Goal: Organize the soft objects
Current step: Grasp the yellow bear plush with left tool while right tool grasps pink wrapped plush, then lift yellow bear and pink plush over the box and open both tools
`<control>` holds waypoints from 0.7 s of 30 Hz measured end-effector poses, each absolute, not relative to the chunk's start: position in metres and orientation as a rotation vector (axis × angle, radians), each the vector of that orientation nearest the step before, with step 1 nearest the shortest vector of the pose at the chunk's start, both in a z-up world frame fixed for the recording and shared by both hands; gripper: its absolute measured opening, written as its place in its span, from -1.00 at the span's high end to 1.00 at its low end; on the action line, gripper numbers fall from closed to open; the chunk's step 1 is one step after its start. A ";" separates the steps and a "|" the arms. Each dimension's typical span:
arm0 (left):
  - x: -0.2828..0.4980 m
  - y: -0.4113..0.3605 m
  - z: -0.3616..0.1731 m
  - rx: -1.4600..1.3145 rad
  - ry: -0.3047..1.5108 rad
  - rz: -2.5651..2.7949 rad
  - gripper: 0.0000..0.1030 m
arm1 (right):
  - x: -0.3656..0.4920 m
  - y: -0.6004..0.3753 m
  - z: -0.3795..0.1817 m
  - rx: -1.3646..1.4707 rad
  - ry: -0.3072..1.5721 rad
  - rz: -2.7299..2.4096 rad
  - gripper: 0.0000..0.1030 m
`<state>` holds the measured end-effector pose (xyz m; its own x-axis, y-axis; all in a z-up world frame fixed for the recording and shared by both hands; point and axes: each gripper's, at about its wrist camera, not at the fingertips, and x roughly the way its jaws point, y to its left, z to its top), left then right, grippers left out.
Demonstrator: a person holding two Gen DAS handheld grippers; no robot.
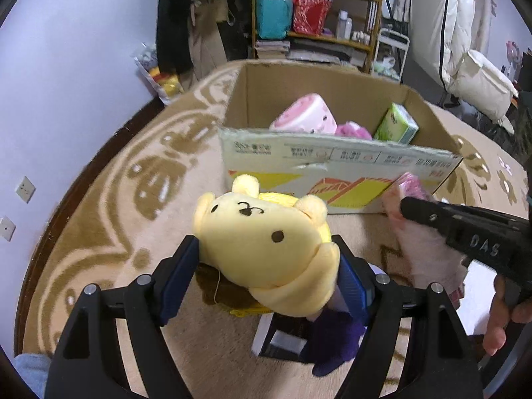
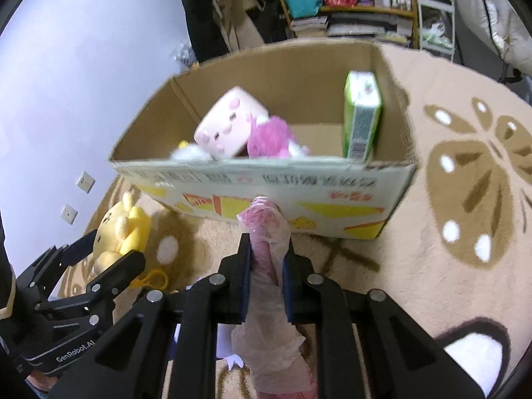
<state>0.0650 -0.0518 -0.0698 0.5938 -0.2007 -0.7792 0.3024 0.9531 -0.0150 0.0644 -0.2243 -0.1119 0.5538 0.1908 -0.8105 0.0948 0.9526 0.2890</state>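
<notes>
You are working over a beige carpet with brown flower patterns, in a cluttered room. Nearest you, your left gripper clamps a yellow plush bear, and to its right your right gripper is clenched tight on a pink item in a clear plastic wrap, both held just short of the box. Beyond them the open cardboard box holds a pink cube plush, a magenta fluffy toy and a green tissue pack at its right; a shelf stands farthest back.
</notes>
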 end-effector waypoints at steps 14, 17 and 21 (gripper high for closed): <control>0.031 -0.050 -0.029 0.167 0.730 -0.248 -0.50 | 0.020 -0.240 -0.042 0.282 0.748 -0.044 0.68; 0.029 -0.046 -0.025 0.156 0.712 -0.241 -0.51 | 0.016 -0.234 -0.028 0.240 0.713 -0.049 0.68; 0.026 -0.045 -0.018 0.169 0.672 -0.227 -0.50 | 0.014 -0.231 -0.014 0.214 0.667 -0.048 0.68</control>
<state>0.0263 -0.0450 -0.0178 0.7593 -0.1535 -0.6323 0.2620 0.9616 0.0812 0.0145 -0.2309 -0.0140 0.7856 0.0240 -0.6182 0.1130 0.9769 0.1815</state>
